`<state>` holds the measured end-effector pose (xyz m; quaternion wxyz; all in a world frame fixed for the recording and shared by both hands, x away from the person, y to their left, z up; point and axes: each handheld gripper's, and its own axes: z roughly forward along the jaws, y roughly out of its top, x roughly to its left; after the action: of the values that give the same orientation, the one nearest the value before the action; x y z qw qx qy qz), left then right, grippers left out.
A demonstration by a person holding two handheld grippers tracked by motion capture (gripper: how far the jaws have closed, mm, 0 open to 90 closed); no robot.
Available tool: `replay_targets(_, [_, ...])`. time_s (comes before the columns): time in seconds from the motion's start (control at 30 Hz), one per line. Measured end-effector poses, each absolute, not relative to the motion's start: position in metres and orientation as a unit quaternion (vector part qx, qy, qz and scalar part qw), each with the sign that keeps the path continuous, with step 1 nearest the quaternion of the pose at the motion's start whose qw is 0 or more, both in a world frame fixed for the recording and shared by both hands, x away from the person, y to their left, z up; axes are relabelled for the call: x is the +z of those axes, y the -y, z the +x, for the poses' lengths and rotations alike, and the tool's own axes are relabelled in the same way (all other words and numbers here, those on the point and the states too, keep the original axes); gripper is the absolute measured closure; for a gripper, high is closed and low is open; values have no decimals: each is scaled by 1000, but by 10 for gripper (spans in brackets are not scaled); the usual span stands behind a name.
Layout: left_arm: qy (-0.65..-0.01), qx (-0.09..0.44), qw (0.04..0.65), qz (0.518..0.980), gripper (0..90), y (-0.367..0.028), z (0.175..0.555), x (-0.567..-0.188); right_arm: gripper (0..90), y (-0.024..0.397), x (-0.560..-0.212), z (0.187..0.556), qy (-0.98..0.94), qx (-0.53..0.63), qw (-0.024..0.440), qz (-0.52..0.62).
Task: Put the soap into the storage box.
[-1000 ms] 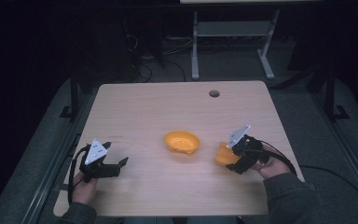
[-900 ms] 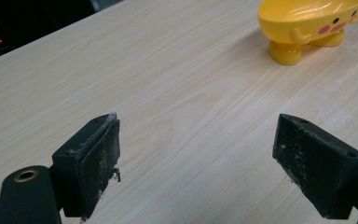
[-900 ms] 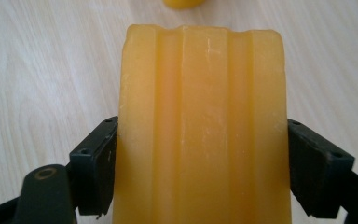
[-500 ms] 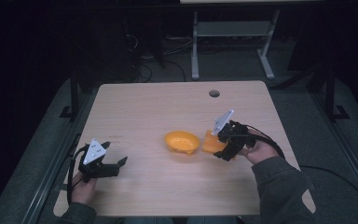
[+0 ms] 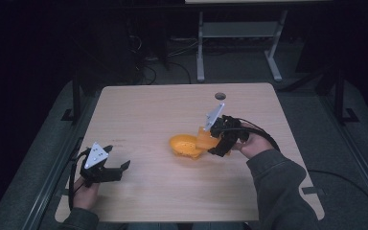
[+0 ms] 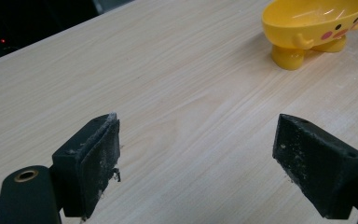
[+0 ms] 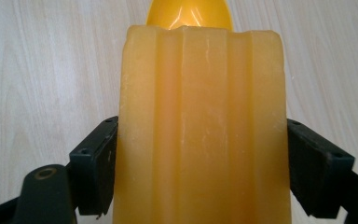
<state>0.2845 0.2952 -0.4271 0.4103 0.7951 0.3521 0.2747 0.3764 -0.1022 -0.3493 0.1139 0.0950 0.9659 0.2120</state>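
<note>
An amber, ribbed bar of soap (image 7: pixel 200 130) sits clamped between the jaws of the right tongs (image 5: pixel 214 142), which press flat against its two long sides. In the high view the bar (image 5: pixel 206 139) is held low over the right rim of a yellow footed dish (image 5: pixel 186 146), touching or nearly touching it; which, I cannot tell. In the right gripper view the dish's glossy rim (image 7: pixel 189 13) peeks out just beyond the bar's far end.

The dish stands on stubby legs near the middle of the worktop (image 5: pixel 148 110); the left gripper view shows a cartoon face on its side (image 6: pixel 314 23).

The left tongs (image 5: pixel 120 167) rest near the worktop's front left corner, well apart from the dish, their jaws spread wide with nothing between them and bare wood under the gap.

Open wood lies all around the dish, widest toward the far edge, where a small round hole (image 5: pixel 220 96) sits. Beyond the edges is dark floor with a metal stand (image 5: pixel 239 43).
</note>
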Motion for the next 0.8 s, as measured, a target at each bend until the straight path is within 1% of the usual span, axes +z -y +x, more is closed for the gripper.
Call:
replay_targets(0.5, [-356, 274, 412, 793, 141, -297, 284, -426, 206, 72, -345, 386, -967, 223, 103, 72])
replay_targets(0.8, [-356, 275, 415, 791, 141, -297, 284, -426, 206, 55, -351, 391, -969, 221, 98, 59])
